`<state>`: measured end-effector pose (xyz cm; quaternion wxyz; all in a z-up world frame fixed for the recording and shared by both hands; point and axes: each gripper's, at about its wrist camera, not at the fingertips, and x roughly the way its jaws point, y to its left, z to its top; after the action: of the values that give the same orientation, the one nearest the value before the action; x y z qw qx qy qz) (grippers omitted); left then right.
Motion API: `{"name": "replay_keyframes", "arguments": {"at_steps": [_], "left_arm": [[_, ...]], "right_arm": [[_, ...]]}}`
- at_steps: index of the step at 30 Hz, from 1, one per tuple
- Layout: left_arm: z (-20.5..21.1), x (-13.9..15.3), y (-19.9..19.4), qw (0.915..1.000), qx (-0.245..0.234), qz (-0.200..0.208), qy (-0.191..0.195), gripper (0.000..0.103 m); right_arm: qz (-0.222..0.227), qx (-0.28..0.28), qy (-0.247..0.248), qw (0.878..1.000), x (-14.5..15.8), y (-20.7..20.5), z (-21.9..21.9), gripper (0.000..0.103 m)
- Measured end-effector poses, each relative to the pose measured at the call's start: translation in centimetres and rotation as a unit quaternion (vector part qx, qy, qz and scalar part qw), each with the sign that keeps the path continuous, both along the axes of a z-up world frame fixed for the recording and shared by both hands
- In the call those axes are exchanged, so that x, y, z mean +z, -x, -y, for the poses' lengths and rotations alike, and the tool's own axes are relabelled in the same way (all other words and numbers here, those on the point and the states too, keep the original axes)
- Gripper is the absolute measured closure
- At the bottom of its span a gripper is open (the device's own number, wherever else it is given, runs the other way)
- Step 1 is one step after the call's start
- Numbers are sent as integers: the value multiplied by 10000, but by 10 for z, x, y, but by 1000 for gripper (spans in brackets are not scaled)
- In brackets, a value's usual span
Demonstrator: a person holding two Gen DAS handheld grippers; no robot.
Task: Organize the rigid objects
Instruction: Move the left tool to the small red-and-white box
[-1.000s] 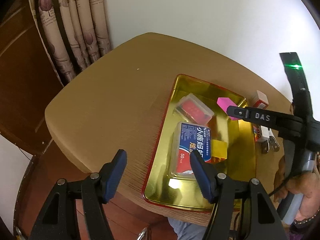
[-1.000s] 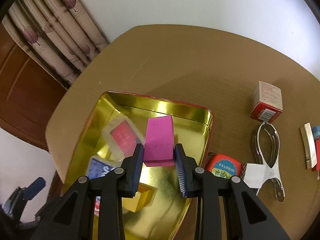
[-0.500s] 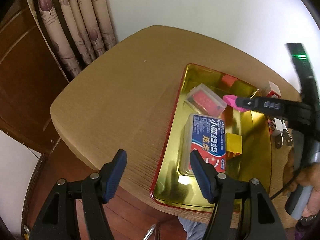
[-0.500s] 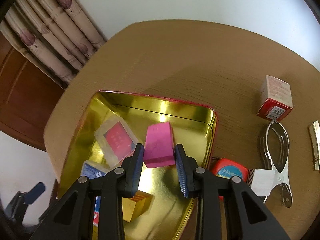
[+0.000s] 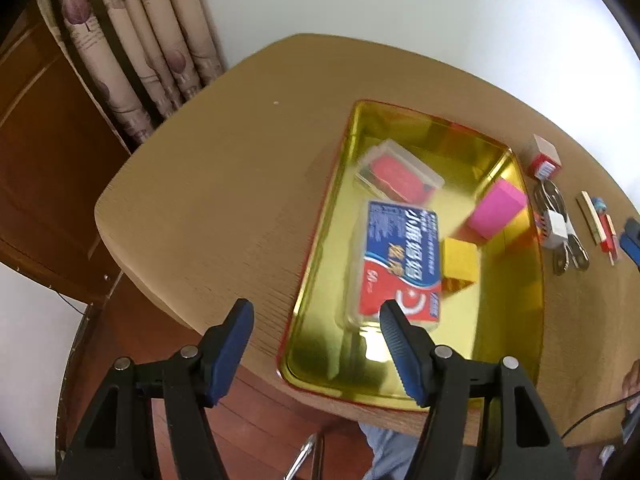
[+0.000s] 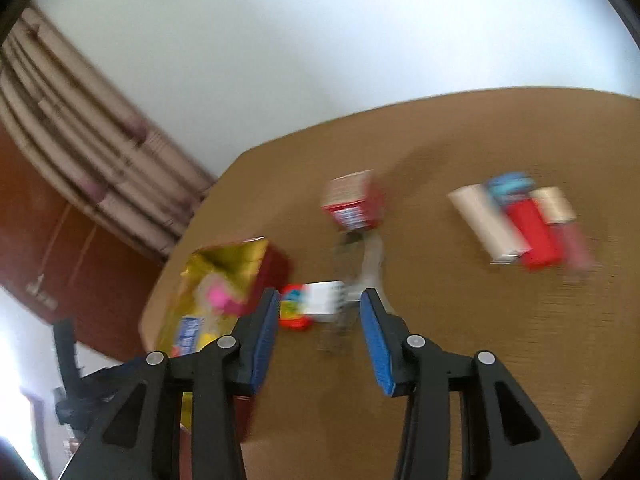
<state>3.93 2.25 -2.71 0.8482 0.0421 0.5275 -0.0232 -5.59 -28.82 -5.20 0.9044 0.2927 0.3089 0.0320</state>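
A gold tray (image 5: 532, 312) with a red rim lies on the round wooden table (image 5: 224, 184). In it are a pink block (image 5: 496, 210), a yellow block (image 5: 460, 266), a blue-and-red box (image 5: 400, 264) and a clear case with a red insert (image 5: 400, 174). My left gripper (image 5: 316, 344) hangs open over the tray's near left corner, holding nothing. My right gripper (image 6: 318, 338) is to the right of the tray (image 6: 272, 264), its jaws opening and nothing between them. The pink block (image 6: 220, 296) shows blurred inside the tray.
On the table right of the tray lie a small red-and-white box (image 6: 352, 204), a metal clip (image 6: 372, 268), an orange tape measure (image 6: 294, 310) with a white tag, and a row of red, cream and blue items (image 6: 520, 220). Curtains (image 5: 132, 48) hang behind.
My right gripper let go of the pink block, which now lies in the tray, and swung away to the right over the table. The left gripper has hardly moved.
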Motion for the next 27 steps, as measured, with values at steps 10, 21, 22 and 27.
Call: {"name": "replay_keyframes", "arguments": {"at_steps": [10, 21, 22, 27], "left_arm": [[42, 37, 28, 9971, -675, 359, 29, 36], [197, 50, 24, 9750, -2118, 420, 531, 36], [212, 47, 20, 9764, -2080, 500, 305, 36], [254, 40, -8, 9762, -2046, 714, -101, 36]], "right_arm": [[-984, -1896, 2741, 9377, -40, 80, 60, 54], [-987, -2495, 1830, 9458, -82, 134, 135, 25], [-807, -2492, 1707, 9499, -80, 141, 140, 24], [-538, -2414, 1344, 9596, -80, 151, 147, 20]]}}
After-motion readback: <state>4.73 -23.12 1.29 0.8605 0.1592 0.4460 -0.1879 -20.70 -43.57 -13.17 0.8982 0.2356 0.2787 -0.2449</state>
